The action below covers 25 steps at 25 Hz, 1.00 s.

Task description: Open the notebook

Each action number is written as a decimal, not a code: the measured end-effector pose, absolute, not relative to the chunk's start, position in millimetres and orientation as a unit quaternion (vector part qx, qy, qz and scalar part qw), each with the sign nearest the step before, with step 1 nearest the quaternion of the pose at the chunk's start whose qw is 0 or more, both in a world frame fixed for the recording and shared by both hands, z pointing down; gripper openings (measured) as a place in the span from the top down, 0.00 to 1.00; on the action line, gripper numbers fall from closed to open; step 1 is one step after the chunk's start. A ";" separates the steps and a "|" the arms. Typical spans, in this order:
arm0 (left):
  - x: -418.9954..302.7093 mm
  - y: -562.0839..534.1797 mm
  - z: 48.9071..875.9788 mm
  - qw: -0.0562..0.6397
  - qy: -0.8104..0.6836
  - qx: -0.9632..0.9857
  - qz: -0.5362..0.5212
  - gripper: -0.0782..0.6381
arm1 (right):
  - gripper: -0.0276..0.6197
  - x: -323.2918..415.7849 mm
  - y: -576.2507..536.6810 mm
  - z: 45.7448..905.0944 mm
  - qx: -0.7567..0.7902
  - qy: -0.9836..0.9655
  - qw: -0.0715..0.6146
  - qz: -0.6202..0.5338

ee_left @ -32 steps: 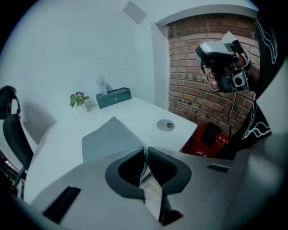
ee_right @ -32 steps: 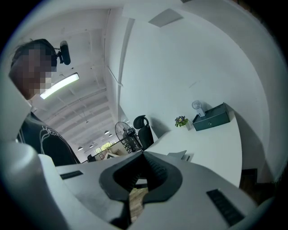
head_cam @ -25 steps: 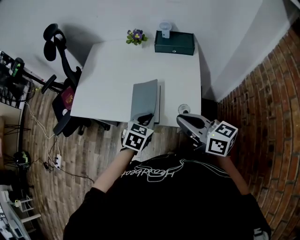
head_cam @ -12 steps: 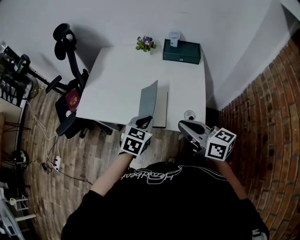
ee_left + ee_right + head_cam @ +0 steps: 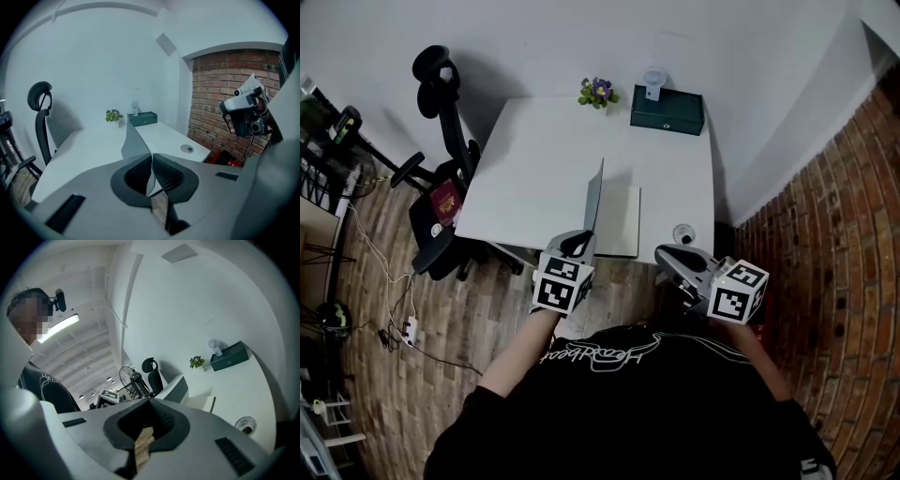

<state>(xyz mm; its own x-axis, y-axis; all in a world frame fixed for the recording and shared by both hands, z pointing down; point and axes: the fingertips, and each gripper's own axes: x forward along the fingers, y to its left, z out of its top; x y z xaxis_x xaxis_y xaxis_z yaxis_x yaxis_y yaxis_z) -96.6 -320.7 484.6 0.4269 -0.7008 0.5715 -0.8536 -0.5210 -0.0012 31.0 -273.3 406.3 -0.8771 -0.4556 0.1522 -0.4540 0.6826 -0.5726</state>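
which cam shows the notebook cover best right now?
Head view: it shows the whole grey notebook cover, raised nearly upright off the pages, with the left gripper pinching its near edge. The left gripper view shows it close but foreshortened, between shut jaws. The right gripper view shows it small, lower part hidden.

White script (image 5: pixel 605 351) on the shirt (image 5: pixel 675 412) seems illegible.

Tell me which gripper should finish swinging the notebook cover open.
Left. The left gripper is clamped on the near edge of the cover, which stands almost upright over the pages. The right gripper hangs off the front edge of the table, shut and empty, touching nothing.
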 end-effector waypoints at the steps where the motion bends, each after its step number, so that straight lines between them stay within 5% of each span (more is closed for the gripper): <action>1: -101.2 -320.5 483.3 0.147 -0.471 0.830 0.258 0.83 | 0.96 29.4 -273.0 406.8 -0.250 0.917 0.000 -0.312; 9: -156.5 -322.3 481.2 0.125 -0.524 0.804 0.253 0.83 | 0.96 12.2 -267.4 411.7 -0.253 0.912 0.003 -0.324; 25: -239.2 -325.9 528.2 0.191 -0.568 0.769 0.223 0.83 | 0.96 -15.2 -242.5 427.4 -0.283 0.901 -0.011 -0.330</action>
